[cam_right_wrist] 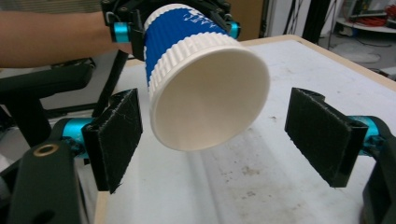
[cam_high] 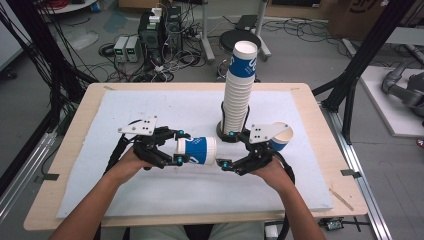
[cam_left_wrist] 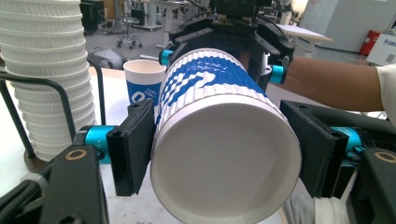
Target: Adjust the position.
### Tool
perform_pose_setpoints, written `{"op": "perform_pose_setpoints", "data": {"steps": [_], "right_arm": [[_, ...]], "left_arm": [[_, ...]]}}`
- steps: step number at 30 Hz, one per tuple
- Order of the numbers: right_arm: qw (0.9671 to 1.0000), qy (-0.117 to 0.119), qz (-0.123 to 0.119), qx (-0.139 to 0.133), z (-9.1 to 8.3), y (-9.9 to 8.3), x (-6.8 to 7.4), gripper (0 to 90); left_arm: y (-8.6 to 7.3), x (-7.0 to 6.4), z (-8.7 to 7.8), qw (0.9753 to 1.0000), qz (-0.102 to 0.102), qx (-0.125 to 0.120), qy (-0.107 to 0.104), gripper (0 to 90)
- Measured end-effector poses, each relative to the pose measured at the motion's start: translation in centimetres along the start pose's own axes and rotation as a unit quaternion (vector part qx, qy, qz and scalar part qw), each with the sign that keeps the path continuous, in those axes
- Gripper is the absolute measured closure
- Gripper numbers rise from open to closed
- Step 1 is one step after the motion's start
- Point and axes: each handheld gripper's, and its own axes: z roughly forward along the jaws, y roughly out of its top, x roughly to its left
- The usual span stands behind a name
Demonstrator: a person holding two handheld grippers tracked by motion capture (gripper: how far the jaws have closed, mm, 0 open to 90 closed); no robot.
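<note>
Left claw found pinching the blue cup sideways above the bench, near the stack. Right claw found spread at the cup's mouth. Advised: close squarely on the rim before release.

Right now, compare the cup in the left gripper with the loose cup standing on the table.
The held cup lies sideways, clamped in the left gripper; the loose cup stands upright, mouth up, gripped by nothing. The held cup hangs above the table; the loose cup rests on it. Both are blue-and-white ribbed paper cups.
</note>
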Motion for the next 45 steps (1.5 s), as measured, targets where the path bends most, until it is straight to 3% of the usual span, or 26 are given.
{"op": "perform_pose_setpoints", "data": {"steps": [6, 15, 22, 27, 35, 42, 45], "right_arm": [[0.9998, 0.01, 0.012, -0.009, 0.3, -0.7, 0.2, 19.6], [0.9985, 0.045, 0.023, -0.02, 1.1, -1.3, 0.3, 18.6], [0.9968, 0.063, 0.035, -0.036, 1.6, -1.5, 0.3, 17.1], [0.9962, 0.071, 0.029, -0.041, 1.6, -1.4, 0.3, 19.6], [0.9967, 0.071, 0.022, -0.033, 1.4, -1.3, 0.2, 26.0], [0.9971, 0.071, 0.025, -0.009, 1.1, -1.2, 0.1, 29.2], [0.9974, 0.069, 0.019, -0.007, 1.0, -1.1, 0.1, 29.5]], "left_arm": [[0.0, -0.2, 0.1, 0.9998, 0.007, -0.008, -0.014, 29.4], [0.0, -0.5, 0.6, 0.9994, 0.009, -0.015, -0.031, 29.4], [-0.1, -0.6, 1.0, 0.9984, 0.009, -0.037, -0.041, 29.5], [-0.2, -0.6, 1.1, 0.998, 0.006, -0.044, -0.045, 29.8], [-0.3, -0.6, 1.2, 0.9985, 0.008, -0.033, -0.042, 30.6], [-0.4, -0.8, 1.4, 0.9994, 0.009, -0.013, -0.031, 30.8], [-0.4, -0.9, 1.4, 0.9997, 0.0, -0.005, -0.022, 29.4]]}}
